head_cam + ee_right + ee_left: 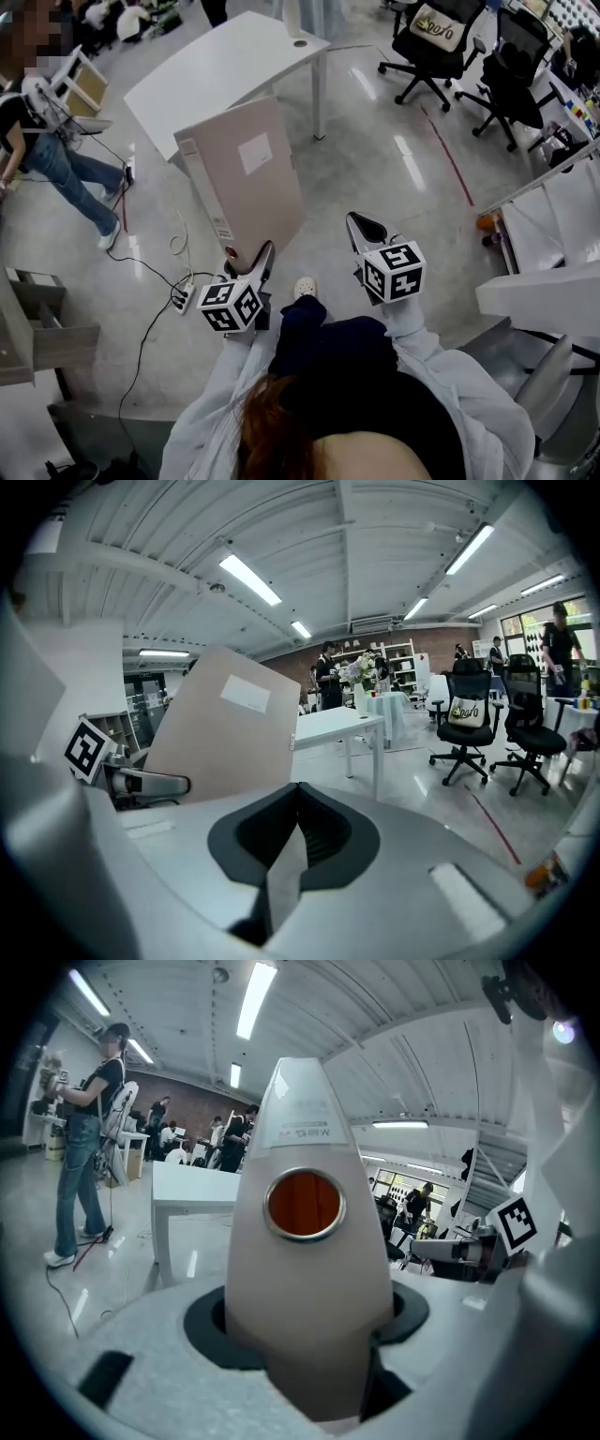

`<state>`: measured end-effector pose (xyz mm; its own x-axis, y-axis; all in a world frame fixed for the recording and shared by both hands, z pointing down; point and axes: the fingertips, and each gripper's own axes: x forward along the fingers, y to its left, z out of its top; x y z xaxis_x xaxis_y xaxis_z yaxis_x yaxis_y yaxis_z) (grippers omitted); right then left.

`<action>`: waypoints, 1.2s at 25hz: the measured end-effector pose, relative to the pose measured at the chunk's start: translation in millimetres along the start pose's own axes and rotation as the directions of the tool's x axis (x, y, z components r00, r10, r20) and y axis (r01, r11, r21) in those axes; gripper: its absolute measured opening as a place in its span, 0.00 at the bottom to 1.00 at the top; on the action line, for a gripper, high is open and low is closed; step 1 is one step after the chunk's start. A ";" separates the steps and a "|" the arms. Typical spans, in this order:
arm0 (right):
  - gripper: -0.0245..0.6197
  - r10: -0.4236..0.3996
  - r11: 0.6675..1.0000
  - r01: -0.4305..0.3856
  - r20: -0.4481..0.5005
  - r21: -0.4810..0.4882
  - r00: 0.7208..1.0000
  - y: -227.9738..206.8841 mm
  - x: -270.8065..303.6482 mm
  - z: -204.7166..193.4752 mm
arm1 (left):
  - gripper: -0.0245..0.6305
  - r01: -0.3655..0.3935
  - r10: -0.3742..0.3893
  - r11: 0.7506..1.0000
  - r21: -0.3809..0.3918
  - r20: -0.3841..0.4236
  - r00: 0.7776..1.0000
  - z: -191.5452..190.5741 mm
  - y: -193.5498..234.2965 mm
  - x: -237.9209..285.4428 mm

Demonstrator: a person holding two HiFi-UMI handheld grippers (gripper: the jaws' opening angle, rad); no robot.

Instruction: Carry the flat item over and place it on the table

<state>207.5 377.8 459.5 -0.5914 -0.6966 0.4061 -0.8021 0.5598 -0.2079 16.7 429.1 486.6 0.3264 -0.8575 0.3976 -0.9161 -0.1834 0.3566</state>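
Observation:
The flat item is a pale pink binder (246, 178) held upright over the floor, spine towards me. My left gripper (251, 261) is shut on its lower edge. In the left gripper view the binder's spine (309, 1269), with its round finger hole, fills the space between the jaws of the left gripper (305, 1330). The white table (225, 70) stands a short way beyond the binder. My right gripper (362, 231) hangs to the binder's right, jaws together and empty. The right gripper view shows the right gripper (286, 855), the binder (220, 728) at the left and the table (337, 726) behind.
Black office chairs (441, 47) stand at the back right. A person in jeans (52, 155) stands at the far left. A power strip with cables (181, 298) lies on the floor by my left side. White desks (553, 244) line the right, an open drawer unit (37, 333) the left.

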 end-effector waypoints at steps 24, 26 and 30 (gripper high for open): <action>0.06 0.020 0.999 -0.016 -0.096 0.043 0.995 -2.4 169.0 37.0 | 0.46 -0.022 0.017 0.998 -0.065 -0.079 0.997 51.3 124.1 96.4; 0.06 0.035 0.999 -0.031 -0.102 0.038 0.994 -8.8 188.2 44.6 | 0.46 -0.036 0.031 0.997 -0.069 -0.073 0.997 61.0 134.5 111.9; 0.06 0.051 0.998 -0.049 -0.077 0.032 0.996 -33.3 235.4 83.1 | 0.46 -0.058 0.056 0.996 -0.063 -0.040 0.998 102.3 156.8 153.2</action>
<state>88.1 157.8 488.0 -0.6235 -0.6308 0.4619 -0.7746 0.5783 -0.2560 -100.8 219.8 516.9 0.2842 -0.8463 0.4506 -0.9169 -0.1025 0.3858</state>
